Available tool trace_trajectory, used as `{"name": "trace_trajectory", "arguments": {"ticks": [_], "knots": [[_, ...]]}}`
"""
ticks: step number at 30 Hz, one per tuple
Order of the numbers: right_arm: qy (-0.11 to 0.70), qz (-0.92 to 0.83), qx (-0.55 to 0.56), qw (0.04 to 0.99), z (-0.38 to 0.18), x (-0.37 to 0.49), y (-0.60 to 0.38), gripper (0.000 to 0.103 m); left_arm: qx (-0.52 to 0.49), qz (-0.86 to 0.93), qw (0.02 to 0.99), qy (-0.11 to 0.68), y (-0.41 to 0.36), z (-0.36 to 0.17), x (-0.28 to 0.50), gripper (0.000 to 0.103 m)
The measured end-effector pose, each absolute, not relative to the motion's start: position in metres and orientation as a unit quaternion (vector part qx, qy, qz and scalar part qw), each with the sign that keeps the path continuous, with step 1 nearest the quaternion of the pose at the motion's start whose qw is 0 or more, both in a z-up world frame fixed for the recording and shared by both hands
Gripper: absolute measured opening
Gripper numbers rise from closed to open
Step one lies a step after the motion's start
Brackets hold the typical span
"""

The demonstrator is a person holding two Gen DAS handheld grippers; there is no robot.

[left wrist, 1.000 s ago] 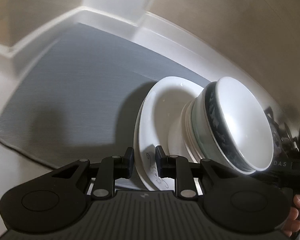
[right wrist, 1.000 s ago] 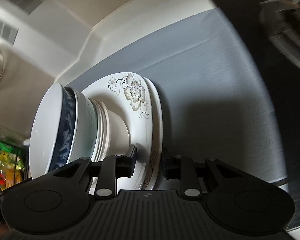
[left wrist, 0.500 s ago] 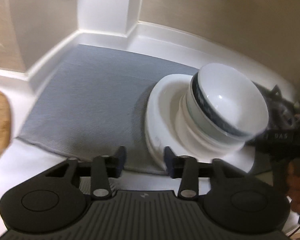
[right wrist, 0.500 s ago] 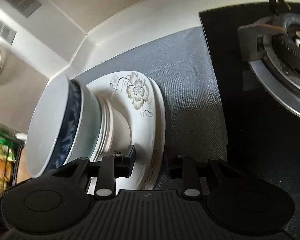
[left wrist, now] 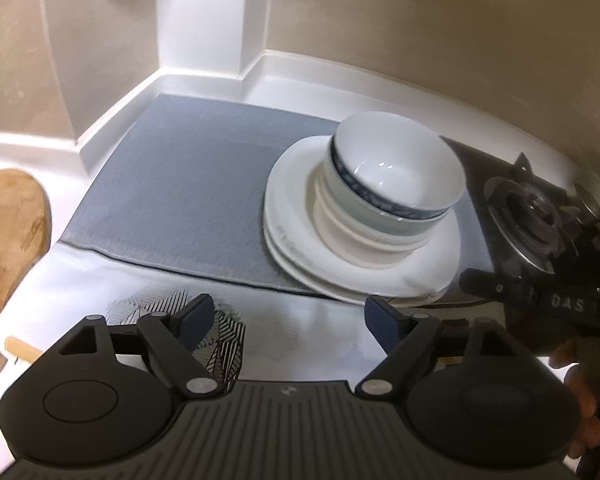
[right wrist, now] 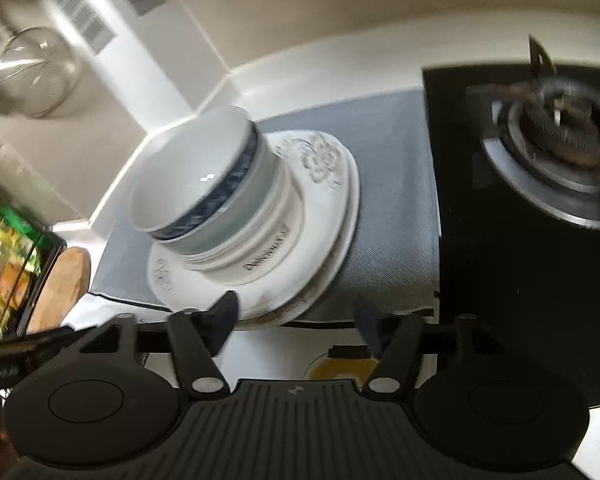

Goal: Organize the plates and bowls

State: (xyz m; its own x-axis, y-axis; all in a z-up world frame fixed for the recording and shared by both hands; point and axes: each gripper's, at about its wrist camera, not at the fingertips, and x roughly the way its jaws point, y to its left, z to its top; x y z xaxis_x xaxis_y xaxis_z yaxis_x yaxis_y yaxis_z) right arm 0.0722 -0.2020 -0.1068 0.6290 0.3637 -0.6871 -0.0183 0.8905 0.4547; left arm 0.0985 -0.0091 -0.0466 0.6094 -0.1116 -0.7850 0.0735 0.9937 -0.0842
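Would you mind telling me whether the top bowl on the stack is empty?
Empty: the top bowl shows a bare white inside with only light glints, seen from both wrist views.

bare mat (left wrist: 188,196) left of dish stack (left wrist: 364,220), stove (left wrist: 540,216) right

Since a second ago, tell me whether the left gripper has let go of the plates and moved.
Yes. The left gripper is now open and has backed off the plates, toward the near edge of the grey mat; the stack rests flat on that mat.
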Motion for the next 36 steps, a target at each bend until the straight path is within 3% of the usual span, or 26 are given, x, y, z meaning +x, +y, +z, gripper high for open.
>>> {"name": "trace_trajectory", "arguments": {"ticks": [2,9,14,36], "knots": [[0.402,0.107,0.190,0.889,-0.099,0.068,-0.197,0.085,-0.012,-0.056,0.901,0.430,-0.013,-0.040,0.099,0.091],[0.371,0.076,0.150,0.913,-0.072,0.056,-0.181,0.102,0.023,-0.064,0.909,0.411,-0.015,-0.025,0.107,0.093],[0.365,0.045,0.140,0.919,-0.058,0.045,-0.167,0.103,0.024,-0.086,0.908,0.410,-0.007,-0.017,0.109,0.103],[0.354,-0.051,0.150,0.922,-0.030,0.019,-0.123,0.103,0.039,-0.131,0.892,0.430,0.016,-0.018,0.112,0.103]]}}
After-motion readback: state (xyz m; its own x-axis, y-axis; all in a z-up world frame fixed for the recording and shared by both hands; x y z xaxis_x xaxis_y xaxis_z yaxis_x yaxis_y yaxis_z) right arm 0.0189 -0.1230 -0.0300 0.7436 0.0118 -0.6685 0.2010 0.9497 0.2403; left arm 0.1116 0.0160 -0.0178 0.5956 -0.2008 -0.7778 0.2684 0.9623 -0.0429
